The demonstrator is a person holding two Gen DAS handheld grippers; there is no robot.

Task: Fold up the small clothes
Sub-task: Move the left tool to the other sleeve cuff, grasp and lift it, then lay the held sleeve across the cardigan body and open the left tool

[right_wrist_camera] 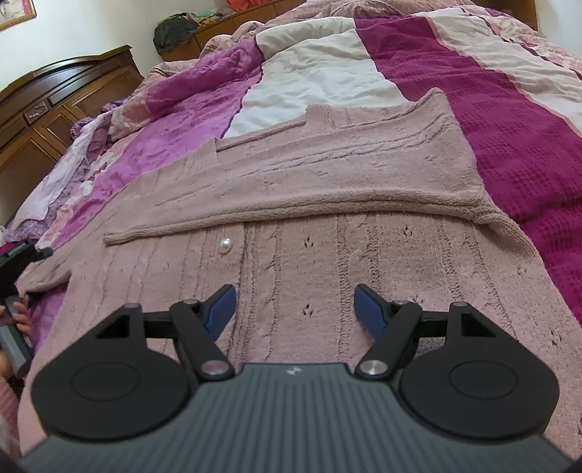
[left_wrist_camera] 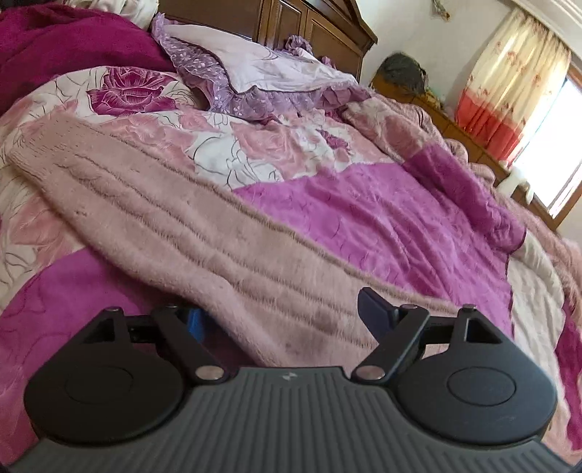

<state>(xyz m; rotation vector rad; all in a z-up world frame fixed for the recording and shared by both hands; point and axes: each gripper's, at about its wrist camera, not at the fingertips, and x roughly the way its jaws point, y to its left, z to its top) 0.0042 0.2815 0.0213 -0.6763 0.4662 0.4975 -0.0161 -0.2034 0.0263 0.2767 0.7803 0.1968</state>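
Left wrist view: a fuzzy pink sweater [left_wrist_camera: 189, 225] lies on the bed [left_wrist_camera: 382, 218], stretched from the near edge toward the pillow [left_wrist_camera: 262, 69] by the wooden headboard [left_wrist_camera: 313, 25]. The left gripper [left_wrist_camera: 287, 320] is spread wide, holding nothing. One blue fingertip [left_wrist_camera: 194, 322] is partly tucked behind the sweater's edge; the other is in plain sight.

Right wrist view: the same pink sweater [right_wrist_camera: 309, 218] lies flat on the bed [right_wrist_camera: 491, 127], with one part folded over the rest. A white pearl button [right_wrist_camera: 224, 246] sits near that fold. The right gripper [right_wrist_camera: 294, 309] is spread wide just over the knit. The left gripper [right_wrist_camera: 18, 262] shows at the left edge, by the sweater's side.
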